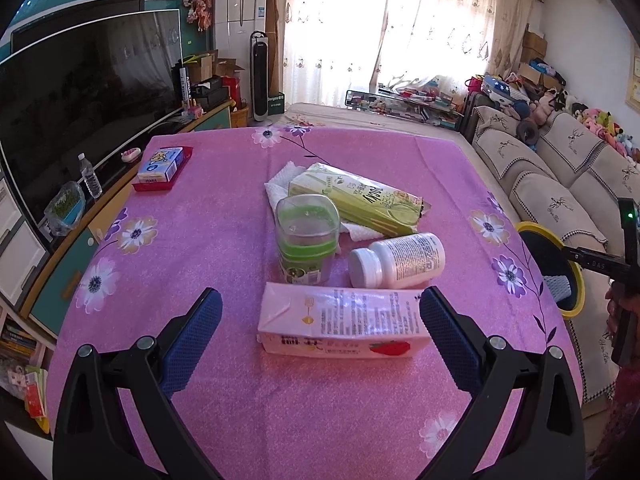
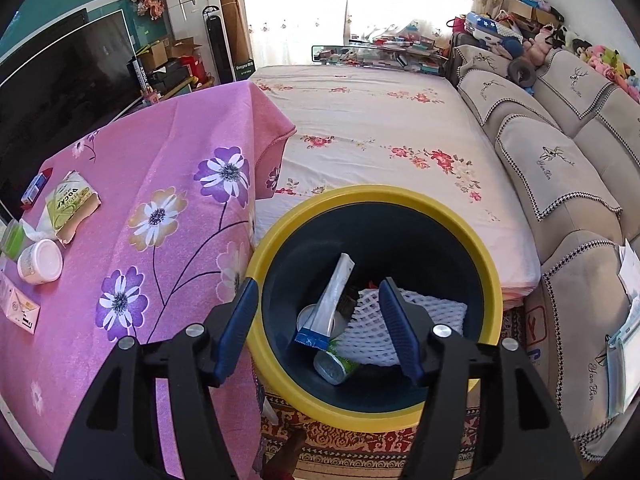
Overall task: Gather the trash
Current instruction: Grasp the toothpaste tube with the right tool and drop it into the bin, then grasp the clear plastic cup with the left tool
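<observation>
While the right gripper (image 2: 316, 330) hangs spread and empty over the yellow-rimmed bin (image 2: 486, 276), the left gripper (image 1: 320, 320), jaws apart, frames the pink carton (image 1: 340, 326) on the table, likely next to be clamped and carried over.

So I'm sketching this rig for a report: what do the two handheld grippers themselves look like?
Both match. The left gripper and right gripper each have two angular matte-black plastic arms with triangular cut-outs and round silver pivot bolts. The fingers carry long blue pads with a fine ribbed, dotted texture. Seen from the left wrist camera, the right unit's black body shows a small green light and white lettering. No cables are visible.
</observation>
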`<act>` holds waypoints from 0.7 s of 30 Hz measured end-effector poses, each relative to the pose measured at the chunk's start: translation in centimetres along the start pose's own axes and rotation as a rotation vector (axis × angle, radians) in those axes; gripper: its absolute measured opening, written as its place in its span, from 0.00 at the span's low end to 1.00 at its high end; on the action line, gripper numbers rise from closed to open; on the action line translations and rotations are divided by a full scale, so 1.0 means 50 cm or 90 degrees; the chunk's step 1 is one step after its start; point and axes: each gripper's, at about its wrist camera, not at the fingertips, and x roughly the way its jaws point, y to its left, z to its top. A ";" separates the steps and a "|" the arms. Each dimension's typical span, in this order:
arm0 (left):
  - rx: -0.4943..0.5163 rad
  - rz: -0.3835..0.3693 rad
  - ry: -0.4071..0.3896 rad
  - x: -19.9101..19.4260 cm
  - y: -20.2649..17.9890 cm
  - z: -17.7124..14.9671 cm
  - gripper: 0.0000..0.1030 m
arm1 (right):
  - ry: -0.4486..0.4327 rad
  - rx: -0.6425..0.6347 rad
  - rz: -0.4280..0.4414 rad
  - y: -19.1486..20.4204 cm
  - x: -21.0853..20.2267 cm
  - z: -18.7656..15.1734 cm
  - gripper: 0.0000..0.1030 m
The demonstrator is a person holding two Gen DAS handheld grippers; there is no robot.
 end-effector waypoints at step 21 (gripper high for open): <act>-0.044 0.027 0.130 0.224 0.012 0.098 0.60 | 0.015 0.000 0.006 -0.005 0.016 -0.010 0.58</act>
